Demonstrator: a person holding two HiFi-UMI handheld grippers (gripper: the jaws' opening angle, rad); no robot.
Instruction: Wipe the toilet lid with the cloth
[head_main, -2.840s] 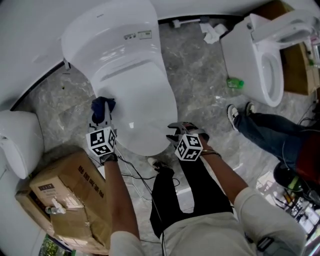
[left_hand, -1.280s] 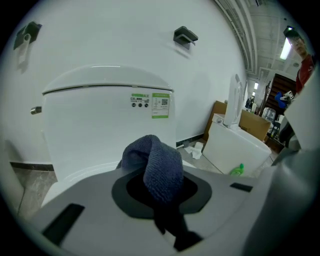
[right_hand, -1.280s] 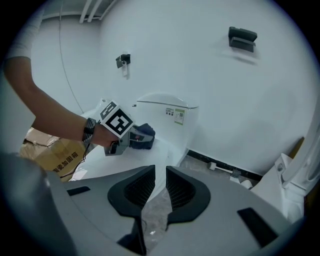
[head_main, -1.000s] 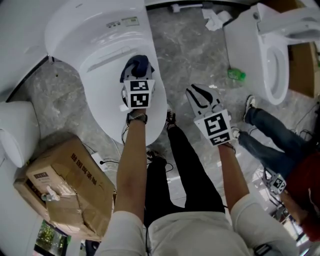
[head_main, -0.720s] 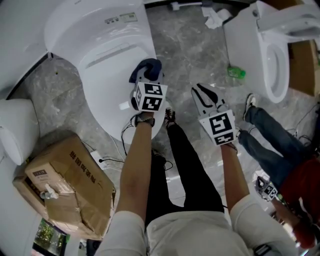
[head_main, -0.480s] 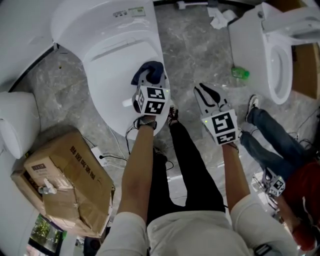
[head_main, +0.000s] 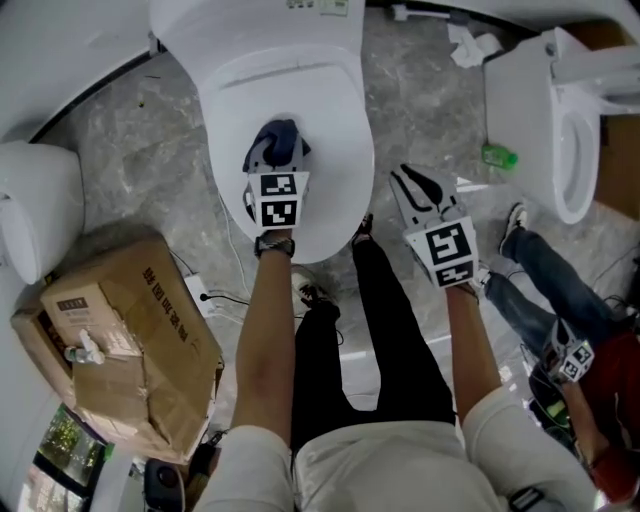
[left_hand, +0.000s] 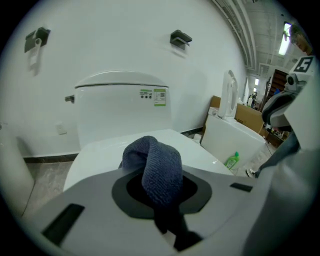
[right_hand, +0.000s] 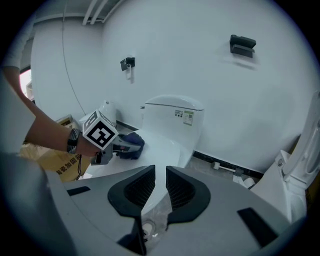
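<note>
Left tool (head_main: 273, 160), jaws clamped on a dark blue cloth (left_hand: 159, 167) that bulges up between them in a thick fold. The cloth is pressed on the closed white lid (head_main: 330, 110) of a toilet, about midway along it and a little to the person's left of its centre line. Right tool (head_main: 412, 183), jaws a narrow gap apart with nothing between them, held off the toilet over the grey marbled floor (head_main: 160, 150), just beside the lid's front right edge and pointing forward and down. Behind the lid stands the tank (left_hand: 120, 107), white with small stickers near its top, against a white wall. To the right, well apart, is a second toilet (head_main: 520, 100) with its seat raised, and a green bottle (head_main: 498, 156) lies on the floor beside it. To the left, a crumpled cardboard box (head_main: 140, 320) sits on the floor. At the right edge, another person's leg (head_main: 550, 280) in jeans, with a shoe
</note>
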